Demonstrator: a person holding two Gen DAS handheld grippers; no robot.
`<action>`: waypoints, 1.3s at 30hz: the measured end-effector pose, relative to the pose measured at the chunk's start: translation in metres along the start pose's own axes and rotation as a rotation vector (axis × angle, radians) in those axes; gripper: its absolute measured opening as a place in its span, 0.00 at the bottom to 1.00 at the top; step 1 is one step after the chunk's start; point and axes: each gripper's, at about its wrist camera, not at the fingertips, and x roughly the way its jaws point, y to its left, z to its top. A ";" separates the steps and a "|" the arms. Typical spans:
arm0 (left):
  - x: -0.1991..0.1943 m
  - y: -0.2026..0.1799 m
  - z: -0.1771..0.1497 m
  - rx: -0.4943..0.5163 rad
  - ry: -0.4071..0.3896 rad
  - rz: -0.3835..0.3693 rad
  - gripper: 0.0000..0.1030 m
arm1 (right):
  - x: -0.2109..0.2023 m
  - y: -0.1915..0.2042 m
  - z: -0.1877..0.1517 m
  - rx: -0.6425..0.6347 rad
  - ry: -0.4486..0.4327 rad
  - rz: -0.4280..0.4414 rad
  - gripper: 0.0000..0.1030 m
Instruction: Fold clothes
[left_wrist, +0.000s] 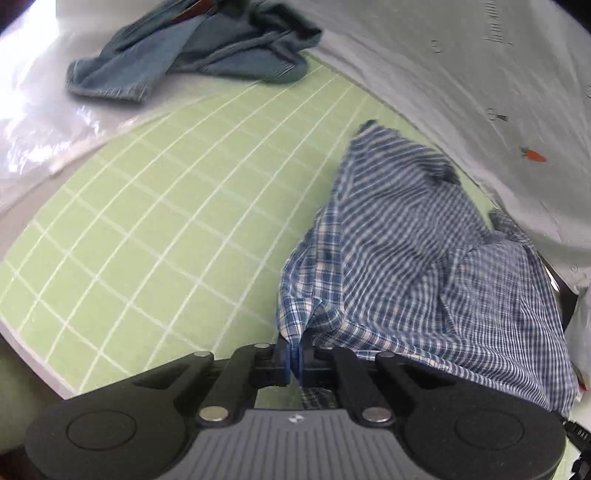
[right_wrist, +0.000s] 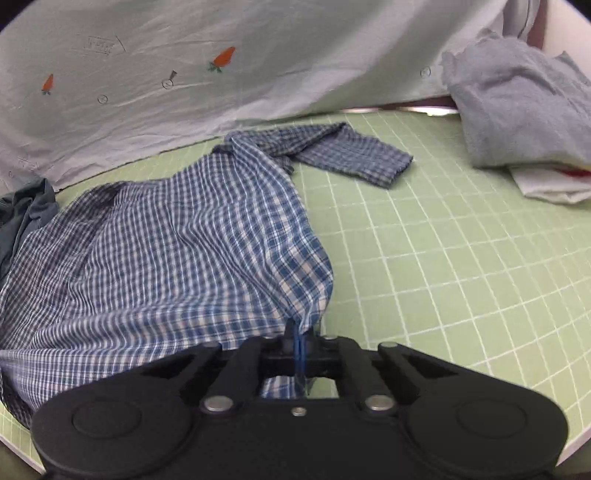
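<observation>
The left gripper (left_wrist: 295, 356) had its fingers pressed together on a corner of the blue checked shirt (left_wrist: 417, 258), and the right gripper (right_wrist: 300, 345) pinched another part of the same shirt's edge, cloth gathered into the closed jaws in both views. The shirt lay bunched across the green gridded mat (left_wrist: 155, 221), partly raised toward each gripper.

Only the right wrist view showed one sleeve (right_wrist: 354, 155) stretched flat on the mat, and a pale blue-grey folded garment (right_wrist: 517, 107) resting on a white one (right_wrist: 550, 184) at the mat's far right. Only the left wrist view showed the whole crumpled denim-blue garment (left_wrist: 192, 55) (the right view caught just a dark edge of it) and some clear plastic sheeting (left_wrist: 40, 122) beside it. A white cloth with small carrots (right_wrist: 155, 92) hung behind the mat in both.
</observation>
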 end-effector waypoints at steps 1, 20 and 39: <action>0.005 0.001 -0.002 -0.005 0.010 0.023 0.04 | 0.005 0.002 -0.003 -0.007 0.019 -0.006 0.01; -0.005 -0.025 0.051 0.003 -0.148 0.195 0.76 | 0.036 0.021 0.042 -0.041 -0.037 -0.092 0.79; 0.131 -0.111 0.233 0.090 -0.126 0.178 0.83 | 0.179 0.060 0.221 -0.002 -0.120 -0.139 0.87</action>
